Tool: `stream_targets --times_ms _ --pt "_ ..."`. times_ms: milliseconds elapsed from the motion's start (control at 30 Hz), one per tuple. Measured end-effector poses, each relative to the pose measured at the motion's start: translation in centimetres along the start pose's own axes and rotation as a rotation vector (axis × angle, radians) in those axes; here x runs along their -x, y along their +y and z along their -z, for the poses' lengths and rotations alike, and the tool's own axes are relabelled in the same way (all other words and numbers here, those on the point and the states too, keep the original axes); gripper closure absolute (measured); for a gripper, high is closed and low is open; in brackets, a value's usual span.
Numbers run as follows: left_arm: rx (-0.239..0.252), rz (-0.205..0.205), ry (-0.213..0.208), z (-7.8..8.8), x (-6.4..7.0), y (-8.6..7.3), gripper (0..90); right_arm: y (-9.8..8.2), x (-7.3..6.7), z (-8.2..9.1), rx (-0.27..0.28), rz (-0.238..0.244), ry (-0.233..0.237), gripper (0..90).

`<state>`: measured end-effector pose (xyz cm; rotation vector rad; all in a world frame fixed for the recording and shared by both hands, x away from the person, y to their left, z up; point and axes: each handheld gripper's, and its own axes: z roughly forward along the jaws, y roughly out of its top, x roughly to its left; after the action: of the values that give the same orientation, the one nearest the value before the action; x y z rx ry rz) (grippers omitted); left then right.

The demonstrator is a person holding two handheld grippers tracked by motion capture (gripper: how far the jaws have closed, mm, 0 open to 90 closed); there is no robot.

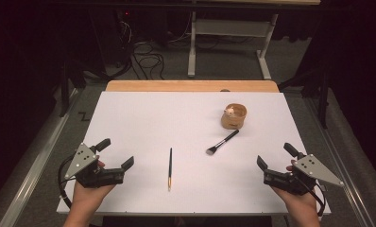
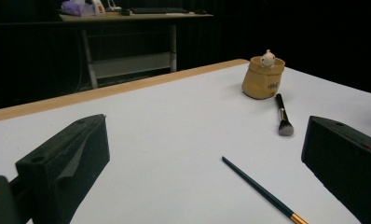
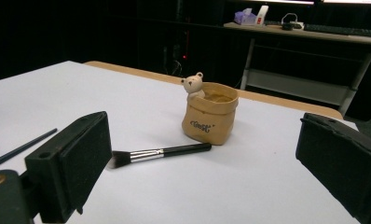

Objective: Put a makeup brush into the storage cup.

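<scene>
A tan bag-shaped pot (image 1: 235,116) with a small bear figure on its rim stands at the back right of the white table (image 1: 143,118). A black-handled makeup brush (image 1: 222,142) lies just in front of it. A thin dark paintbrush (image 1: 170,168) with a gold ferrule lies near the middle front. My left gripper (image 1: 116,153) rests at the front left, held by a hand, open and empty. My right gripper (image 1: 276,156) rests at the front right, also open and empty. In the left gripper view the paintbrush (image 2: 263,191), makeup brush (image 2: 283,115) and pot (image 2: 263,77) lie ahead. The right gripper view has the pot (image 3: 210,117) and makeup brush (image 3: 159,153) between its wide-apart jaws.
The table has a wooden strip (image 1: 191,86) along its far edge. Beyond it stand a white desk frame (image 1: 228,42) and loose cables (image 1: 146,59) on the floor. Metal rails (image 1: 30,165) run beside the table on both sides.
</scene>
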<state>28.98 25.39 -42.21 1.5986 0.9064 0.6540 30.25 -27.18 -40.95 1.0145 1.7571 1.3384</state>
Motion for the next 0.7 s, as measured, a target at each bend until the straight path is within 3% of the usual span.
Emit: stream_targets --times_ms 100,467,700 --pt "-0.002 -0.011 0.002 -0.01 0.28 -0.01 1.6 0.0 -0.11 0.04 0.007 0.006 -0.003 4.4" --pt "0.019 0.009 0.015 0.17 -0.13 -0.09 2.0 0.06 -0.13 0.19 0.011 0.003 -0.007 5.6" --pt "0.035 0.012 0.011 0.41 -0.24 -0.03 2.1 -0.12 -0.26 -0.03 0.003 0.007 0.02 5.7"
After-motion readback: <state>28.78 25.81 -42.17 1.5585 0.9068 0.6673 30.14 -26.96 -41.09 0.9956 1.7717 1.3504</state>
